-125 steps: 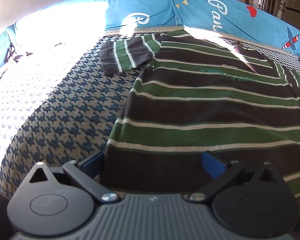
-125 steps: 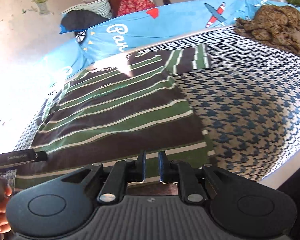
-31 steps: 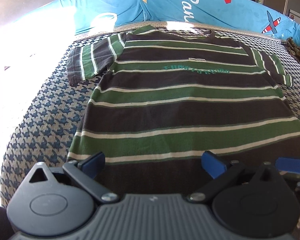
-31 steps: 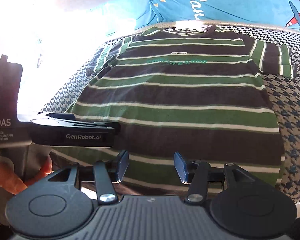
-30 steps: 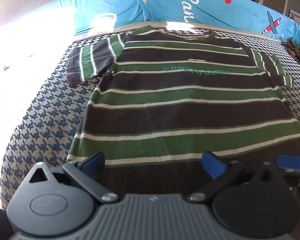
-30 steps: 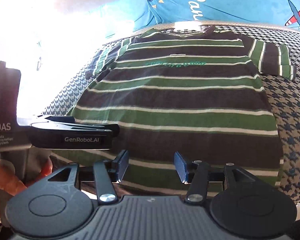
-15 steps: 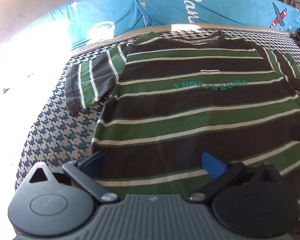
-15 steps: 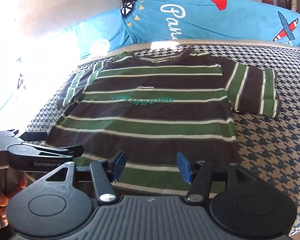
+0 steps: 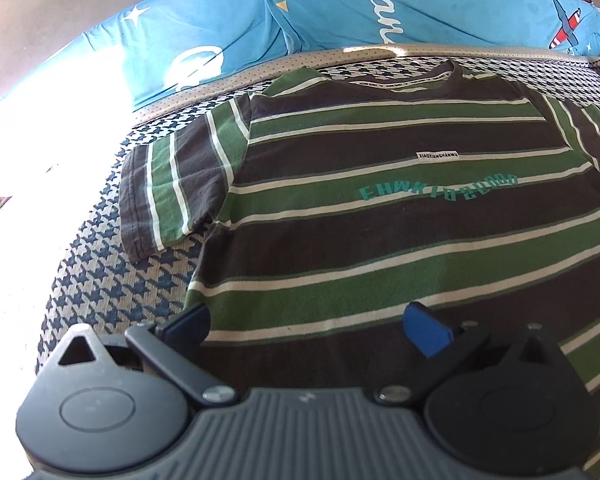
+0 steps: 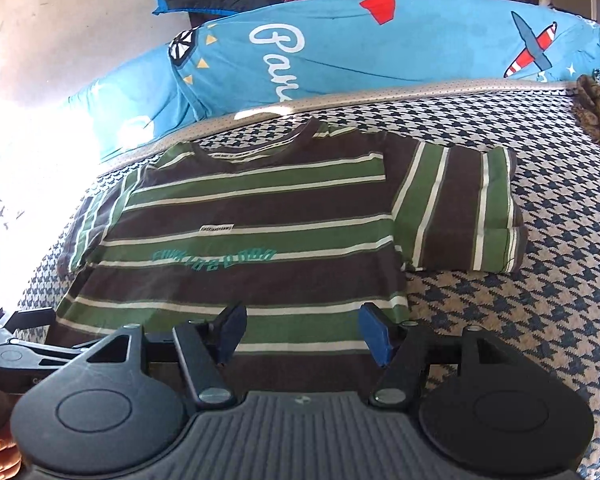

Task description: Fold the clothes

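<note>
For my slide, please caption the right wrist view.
Right gripper opening, empty, above a striped T-shirt spread flat.

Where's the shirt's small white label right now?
The white label sits mid-chest on the striped shirt, just beyond the teal lettering and below the collar; in the right wrist view it shows left of centre.

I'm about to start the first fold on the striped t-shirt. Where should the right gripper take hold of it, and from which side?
Probably the right sleeve at its outer cuff. It lies flat, spread sideways off the striped t-shirt onto the bare houndstooth cover, so the right gripper, jaws opening and empty, can come from the outer side, pinch the cuff edge and carry it inward.
</note>
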`<state>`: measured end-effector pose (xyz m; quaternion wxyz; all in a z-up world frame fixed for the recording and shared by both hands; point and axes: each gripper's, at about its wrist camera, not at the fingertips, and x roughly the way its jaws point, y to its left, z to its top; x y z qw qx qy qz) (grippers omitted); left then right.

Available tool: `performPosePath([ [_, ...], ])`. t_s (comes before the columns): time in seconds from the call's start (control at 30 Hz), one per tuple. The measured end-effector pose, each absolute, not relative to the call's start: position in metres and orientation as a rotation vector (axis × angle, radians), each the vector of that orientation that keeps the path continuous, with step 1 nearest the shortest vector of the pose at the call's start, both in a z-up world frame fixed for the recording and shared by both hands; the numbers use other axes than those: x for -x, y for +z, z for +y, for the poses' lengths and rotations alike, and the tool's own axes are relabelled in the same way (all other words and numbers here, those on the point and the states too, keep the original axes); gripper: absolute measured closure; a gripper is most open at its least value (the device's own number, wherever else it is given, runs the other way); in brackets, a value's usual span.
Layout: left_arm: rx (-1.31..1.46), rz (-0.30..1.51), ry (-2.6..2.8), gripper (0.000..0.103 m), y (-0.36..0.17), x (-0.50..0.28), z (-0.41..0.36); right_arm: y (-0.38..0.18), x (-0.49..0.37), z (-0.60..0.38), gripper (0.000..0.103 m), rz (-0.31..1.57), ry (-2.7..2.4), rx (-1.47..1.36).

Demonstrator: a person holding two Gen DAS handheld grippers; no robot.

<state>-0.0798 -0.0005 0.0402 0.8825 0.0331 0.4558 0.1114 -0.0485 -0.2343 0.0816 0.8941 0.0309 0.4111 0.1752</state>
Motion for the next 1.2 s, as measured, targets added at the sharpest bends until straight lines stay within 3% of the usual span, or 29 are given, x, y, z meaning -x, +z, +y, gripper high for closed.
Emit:
performPosePath([
  [1.2, 0.083, 0.947, 0.165, 0.000, 0.047, 0.033, 0.012, 0.059, -0.038, -0.352, 0.039, 0.846, -0.043, -0.402],
])
